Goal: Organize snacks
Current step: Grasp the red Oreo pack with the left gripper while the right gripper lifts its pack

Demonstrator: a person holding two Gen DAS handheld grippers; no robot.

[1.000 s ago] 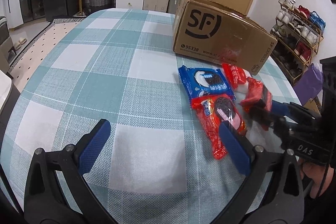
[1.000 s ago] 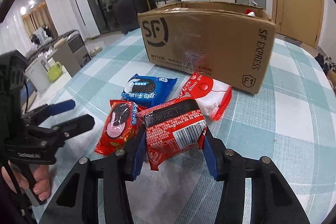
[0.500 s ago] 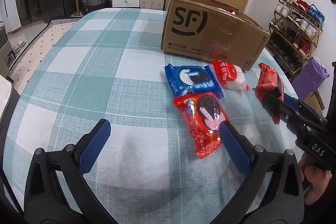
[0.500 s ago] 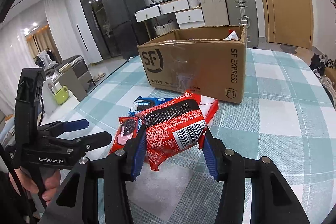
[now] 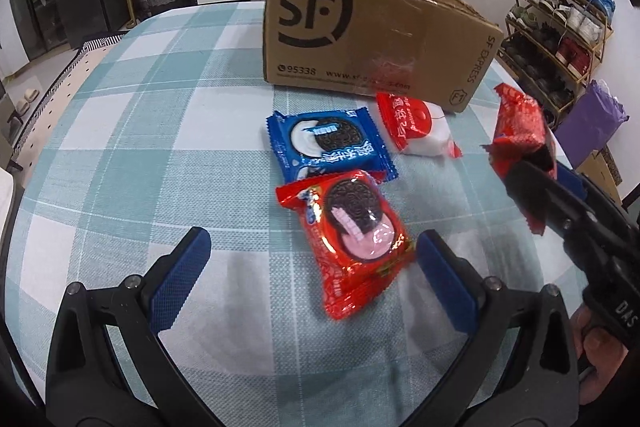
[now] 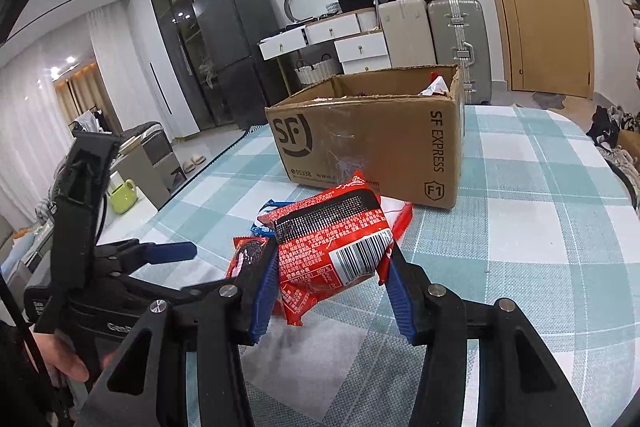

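My right gripper [image 6: 330,291] is shut on a red snack packet [image 6: 336,243] and holds it above the table, in front of the open SF cardboard box [image 6: 372,143]. In the left wrist view that packet [image 5: 520,131] hangs at the right of the box [image 5: 360,39]. My left gripper [image 5: 308,275] is open and empty, low over the table. Its right finger sits beside a red Oreo pack [image 5: 352,235]. A blue Oreo pack [image 5: 328,143] and a red-and-white packet [image 5: 416,127] lie between it and the box.
The table has a teal and white checked cloth [image 5: 140,147]. A shoe rack [image 5: 560,27] and a purple bag [image 5: 592,123] stand to the right of the table. Suitcases [image 6: 440,35] and white drawers [image 6: 340,43] stand behind the box.
My right gripper has lifted the red packet higher, toward the box top. My left gripper has moved forward toward the red Oreo pack and stays open.
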